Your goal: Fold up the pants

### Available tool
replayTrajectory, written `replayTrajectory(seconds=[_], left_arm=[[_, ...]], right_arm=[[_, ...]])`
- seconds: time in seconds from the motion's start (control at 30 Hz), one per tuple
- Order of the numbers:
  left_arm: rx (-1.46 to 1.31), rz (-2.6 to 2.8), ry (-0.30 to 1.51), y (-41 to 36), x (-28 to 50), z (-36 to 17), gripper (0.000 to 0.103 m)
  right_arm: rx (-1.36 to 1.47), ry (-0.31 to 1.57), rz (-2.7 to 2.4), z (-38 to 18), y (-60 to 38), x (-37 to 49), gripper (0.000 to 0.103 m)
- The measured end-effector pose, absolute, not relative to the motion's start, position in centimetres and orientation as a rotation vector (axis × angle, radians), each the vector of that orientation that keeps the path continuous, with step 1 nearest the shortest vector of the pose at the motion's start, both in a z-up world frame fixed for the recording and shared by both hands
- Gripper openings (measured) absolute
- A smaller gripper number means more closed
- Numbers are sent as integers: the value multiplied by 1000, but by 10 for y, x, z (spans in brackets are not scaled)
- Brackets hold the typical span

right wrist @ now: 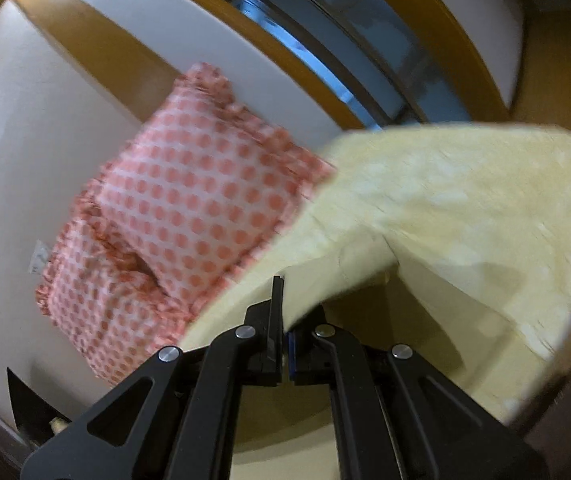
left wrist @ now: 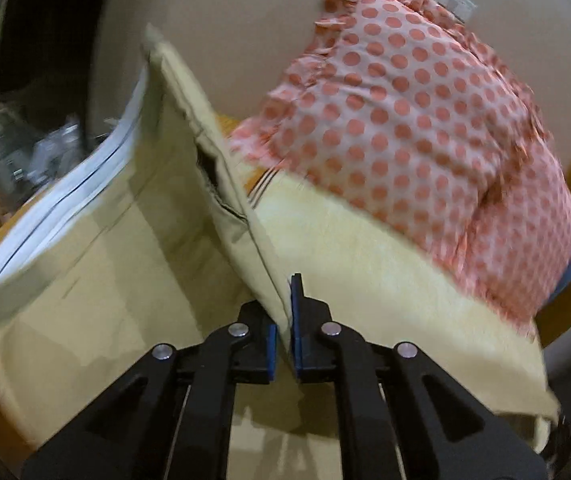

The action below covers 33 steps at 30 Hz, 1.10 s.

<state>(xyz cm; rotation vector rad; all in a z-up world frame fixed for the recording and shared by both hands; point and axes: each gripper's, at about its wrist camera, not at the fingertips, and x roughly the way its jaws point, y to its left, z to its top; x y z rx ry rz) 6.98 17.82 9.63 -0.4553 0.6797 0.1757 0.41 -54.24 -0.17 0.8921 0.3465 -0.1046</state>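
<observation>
Left gripper: my left gripper (left wrist: 285,320) is clamped on a raised fold of the pants (left wrist: 221,184), cloth pinched between the blue pads
Right gripper: my right gripper (right wrist: 285,320) is closed tight on another edge of the pants (right wrist: 365,276), fabric draping over the right finger
Pants: pale beige, lifted off the yellow bed cover (left wrist: 365,264), an open pocket slit showing just beside the polka-dot pillow (left wrist: 417,128)
Pillow: pink with red dots and a frilled edge, lying on the bed cover beyond the pants, against the pale wall (left wrist: 225,24)
Blur: both views are smeared
</observation>
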Motion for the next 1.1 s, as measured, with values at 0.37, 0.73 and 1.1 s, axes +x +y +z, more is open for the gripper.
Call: replayTrajectory(seconds=[0.37, 0.73, 1.1], left_arm=[[-463, 233, 717, 164, -40, 27, 11], [-427, 404, 447, 186, -97, 79, 78], [-401, 324, 580, 194, -48, 42, 82]], right_arm=[[860, 432, -214, -29, -546, -19, 2], [832, 387, -346, -37, -549, -46, 48], [586, 329, -161, 9, -492, -10, 5]])
